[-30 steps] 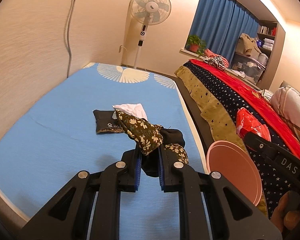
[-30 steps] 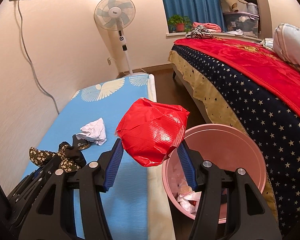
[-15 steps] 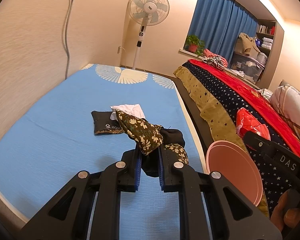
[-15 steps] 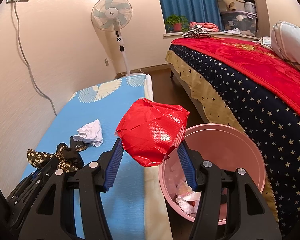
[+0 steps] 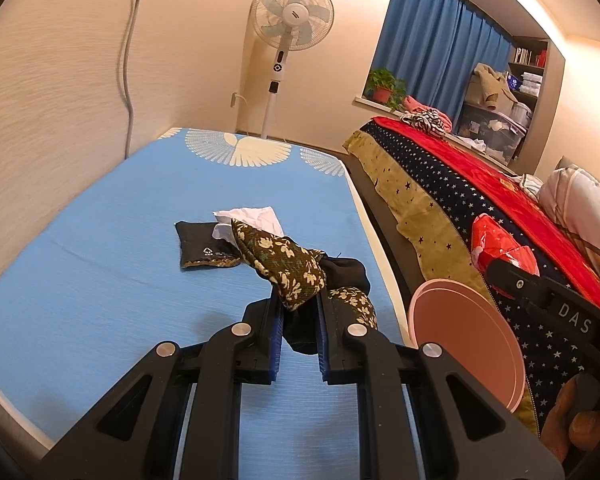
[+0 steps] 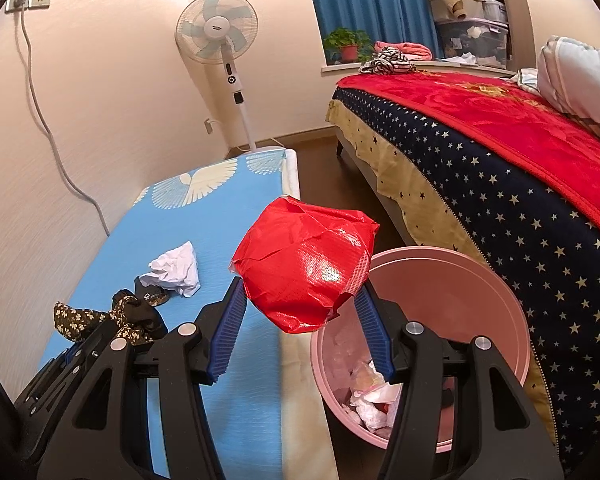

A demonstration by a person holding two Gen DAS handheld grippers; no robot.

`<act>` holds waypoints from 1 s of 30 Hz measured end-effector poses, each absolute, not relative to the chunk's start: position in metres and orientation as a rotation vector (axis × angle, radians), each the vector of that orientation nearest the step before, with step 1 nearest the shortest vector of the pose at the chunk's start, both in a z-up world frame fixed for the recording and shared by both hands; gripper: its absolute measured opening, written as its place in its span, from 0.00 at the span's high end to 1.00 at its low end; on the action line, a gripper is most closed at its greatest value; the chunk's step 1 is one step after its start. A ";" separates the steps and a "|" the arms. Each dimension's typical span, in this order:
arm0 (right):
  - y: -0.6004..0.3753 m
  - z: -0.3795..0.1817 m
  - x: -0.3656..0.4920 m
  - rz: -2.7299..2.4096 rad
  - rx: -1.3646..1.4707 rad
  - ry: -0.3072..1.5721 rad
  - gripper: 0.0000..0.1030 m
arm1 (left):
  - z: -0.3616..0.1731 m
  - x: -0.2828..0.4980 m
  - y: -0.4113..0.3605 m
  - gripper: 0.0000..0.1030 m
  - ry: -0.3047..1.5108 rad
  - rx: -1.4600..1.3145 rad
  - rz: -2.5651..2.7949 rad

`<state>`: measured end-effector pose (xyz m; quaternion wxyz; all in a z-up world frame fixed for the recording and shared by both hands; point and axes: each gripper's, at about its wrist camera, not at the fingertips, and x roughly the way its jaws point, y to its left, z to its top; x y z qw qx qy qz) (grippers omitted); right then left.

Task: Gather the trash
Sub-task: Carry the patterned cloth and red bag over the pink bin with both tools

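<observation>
My left gripper [image 5: 298,304] is shut on a dark floral wrapper [image 5: 284,264] and holds it above the blue mattress [image 5: 120,240]. My right gripper [image 6: 300,300] is shut on a crumpled red bag [image 6: 304,264], held at the left rim of the pink bin [image 6: 480,304], which has trash inside. The bin [image 5: 460,336] and the red bag [image 5: 500,246] also show in the left wrist view. A white crumpled tissue [image 6: 176,268] and a black packet [image 5: 204,246] lie on the mattress. The floral wrapper also shows in the right wrist view [image 6: 100,316].
A standing fan [image 5: 290,40] is at the far end of the mattress. A bed with a red and starred blanket [image 6: 500,152] stands right of the bin, across a narrow floor gap. A wall runs along the mattress's left side.
Both grippers have shifted only slightly. The right gripper with the red bag has drifted a little relative to the bin. Both holds are unchanged.
</observation>
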<state>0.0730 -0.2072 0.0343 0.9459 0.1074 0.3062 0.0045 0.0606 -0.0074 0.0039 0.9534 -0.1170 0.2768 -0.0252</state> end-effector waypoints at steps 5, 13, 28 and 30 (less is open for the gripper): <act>-0.210 0.035 0.073 0.005 0.226 0.619 0.46 | 0.003 0.061 -0.008 0.86 0.563 -0.238 -0.052; -0.214 0.036 0.073 -0.004 0.236 0.608 0.46 | 0.003 0.062 -0.016 0.86 0.555 -0.230 -0.064; -0.242 0.036 0.074 -0.091 0.269 0.596 0.46 | 0.000 0.078 -0.055 0.86 0.552 -0.206 -0.147; -0.248 0.035 0.075 -0.118 0.276 0.593 0.46 | -0.001 0.081 -0.062 0.86 0.556 -0.202 -0.169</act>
